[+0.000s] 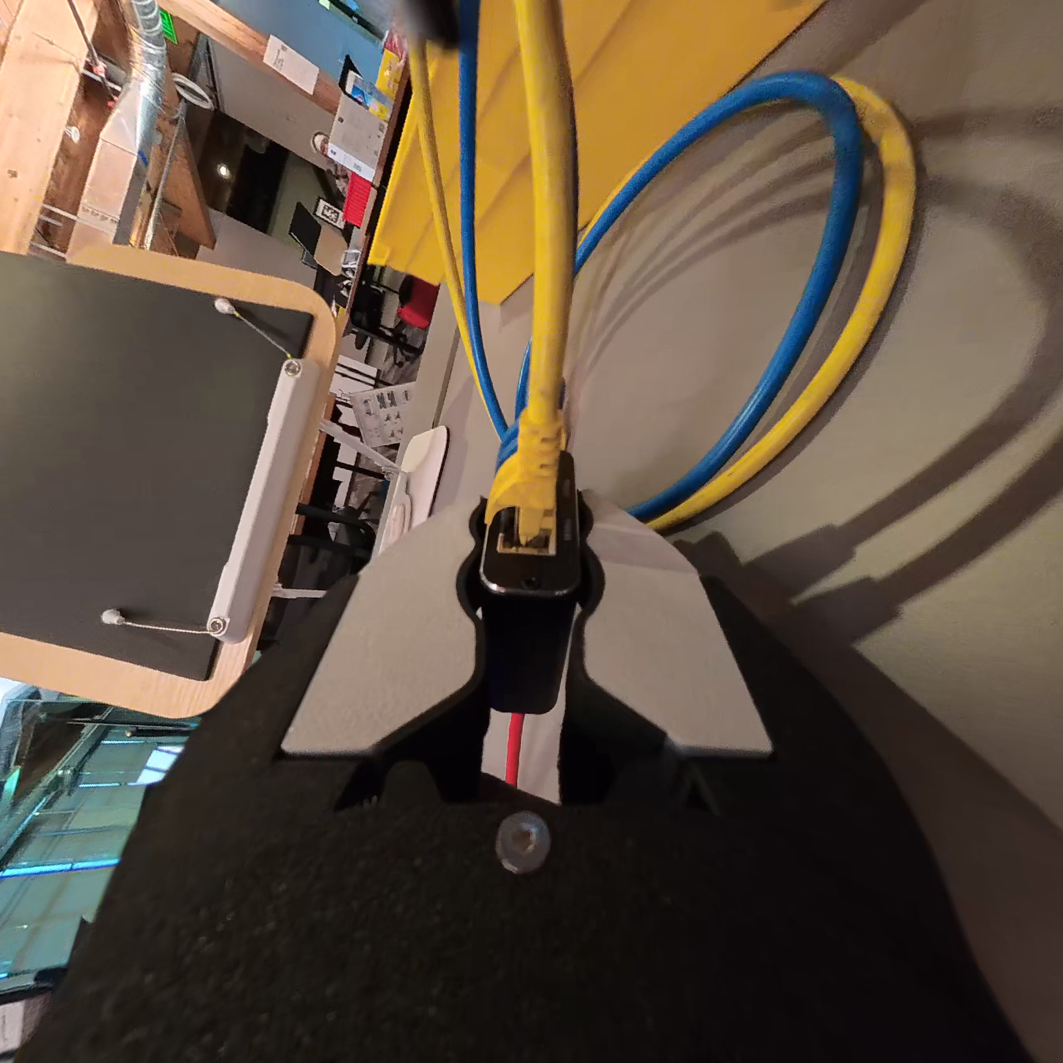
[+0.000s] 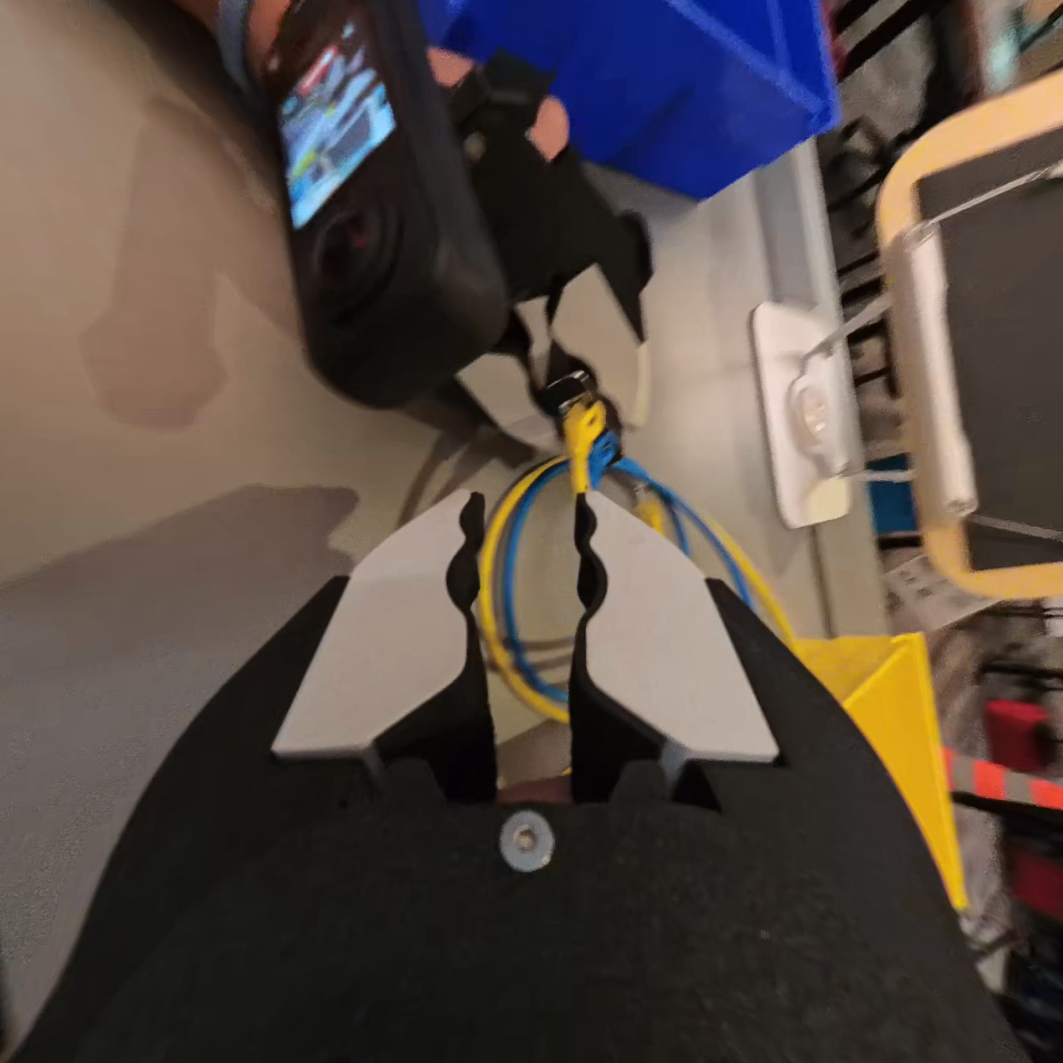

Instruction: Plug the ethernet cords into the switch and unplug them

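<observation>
L gripper (image 1: 526, 552) clamps switch (image 1: 526, 581); blue cord's plug (image 1: 506, 454) hidden behind yellow plug (image 1: 532, 471).

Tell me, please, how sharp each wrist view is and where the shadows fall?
Left wrist view: the switch and yellow plug are crisp; the cable loop casts several soft overlapping shadows on the grey table; wide-angle bending at the edges. Right wrist view: motion-blurred throughout, especially the blue bin.
</observation>
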`<state>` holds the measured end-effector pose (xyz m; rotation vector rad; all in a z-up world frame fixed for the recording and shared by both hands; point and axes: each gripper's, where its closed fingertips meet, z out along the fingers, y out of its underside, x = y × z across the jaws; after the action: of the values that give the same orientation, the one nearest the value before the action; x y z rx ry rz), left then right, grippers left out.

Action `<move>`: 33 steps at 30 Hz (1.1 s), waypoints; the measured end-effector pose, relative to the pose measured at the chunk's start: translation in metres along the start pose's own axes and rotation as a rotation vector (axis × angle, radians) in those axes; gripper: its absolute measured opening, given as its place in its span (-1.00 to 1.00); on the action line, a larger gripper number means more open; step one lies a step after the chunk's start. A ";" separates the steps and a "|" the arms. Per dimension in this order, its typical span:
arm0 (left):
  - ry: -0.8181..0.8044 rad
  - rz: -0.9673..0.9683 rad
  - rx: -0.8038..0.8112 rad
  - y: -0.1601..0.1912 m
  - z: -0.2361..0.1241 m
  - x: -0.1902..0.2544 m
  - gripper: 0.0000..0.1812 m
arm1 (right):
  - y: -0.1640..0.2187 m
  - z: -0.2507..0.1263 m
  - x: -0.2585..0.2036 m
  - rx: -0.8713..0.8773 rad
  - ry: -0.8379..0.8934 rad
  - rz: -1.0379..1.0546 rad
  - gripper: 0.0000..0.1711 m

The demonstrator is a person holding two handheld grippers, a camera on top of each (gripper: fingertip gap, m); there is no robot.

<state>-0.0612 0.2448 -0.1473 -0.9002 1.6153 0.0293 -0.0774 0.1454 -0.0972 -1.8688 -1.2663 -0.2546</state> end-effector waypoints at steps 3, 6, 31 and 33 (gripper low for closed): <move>-0.002 0.012 0.020 -0.005 -0.003 0.001 -0.70 | -0.005 0.016 0.014 0.011 0.027 -0.111 -0.64; -0.006 0.026 0.025 -0.008 -0.004 0.002 -0.70 | -0.002 0.038 0.013 -0.057 0.005 -0.222 -0.61; -0.004 0.035 -0.064 0.002 -0.001 0.004 -0.71 | 0.003 0.075 0.020 -0.058 0.077 -0.317 -0.82; -0.001 0.027 -0.077 0.004 0.000 0.006 -0.71 | 0.005 0.077 0.019 -0.056 0.086 -0.296 -0.86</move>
<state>-0.0634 0.2443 -0.1538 -0.9367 1.6344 0.1113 -0.0856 0.2139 -0.1375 -1.6934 -1.4869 -0.5271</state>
